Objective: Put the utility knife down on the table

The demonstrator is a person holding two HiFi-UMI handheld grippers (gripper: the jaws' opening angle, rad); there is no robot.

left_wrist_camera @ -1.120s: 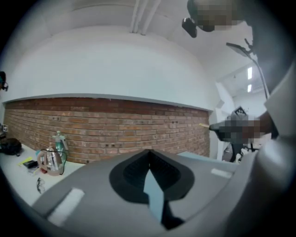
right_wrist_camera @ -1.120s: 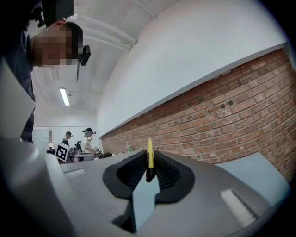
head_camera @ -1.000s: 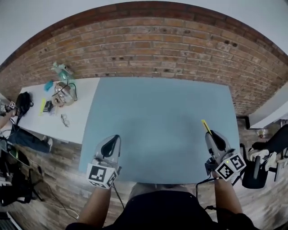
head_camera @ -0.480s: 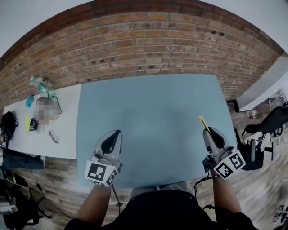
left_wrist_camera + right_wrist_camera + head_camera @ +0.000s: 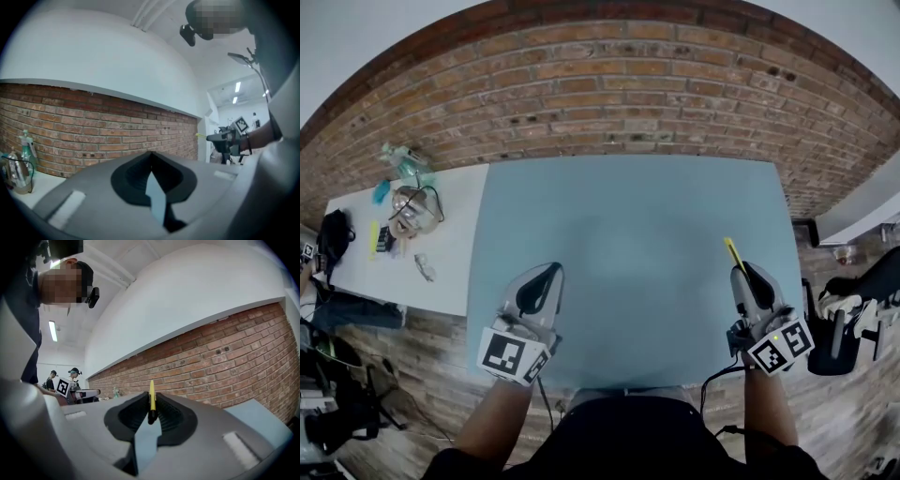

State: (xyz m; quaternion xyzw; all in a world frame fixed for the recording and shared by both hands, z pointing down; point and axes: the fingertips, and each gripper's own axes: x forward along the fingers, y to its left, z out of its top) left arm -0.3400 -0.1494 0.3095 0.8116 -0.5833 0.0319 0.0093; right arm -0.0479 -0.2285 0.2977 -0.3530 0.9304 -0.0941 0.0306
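A slim yellow utility knife (image 5: 730, 253) sticks forward out of my right gripper (image 5: 741, 273), which is shut on its black end over the right side of the blue-grey table (image 5: 637, 206). In the right gripper view the knife (image 5: 151, 398) stands upright between the jaws, and my right gripper (image 5: 151, 412) points level toward the brick wall. My left gripper (image 5: 551, 271) hovers over the table's near left part, shut with nothing in it. In the left gripper view my left gripper (image 5: 151, 155) has its jaws together, and the knife's yellow tip (image 5: 200, 136) shows far right.
A brick wall (image 5: 628, 84) runs behind the table. A white side table (image 5: 459, 234) on the left carries a bottle (image 5: 401, 161) and small clutter. A black bag (image 5: 333, 239) lies beside it. Black chairs (image 5: 853, 319) stand at the right.
My left gripper has slid forward and a little right over the table's near edge. The right gripper has shifted slightly with the knife still in it. The head view has swung.
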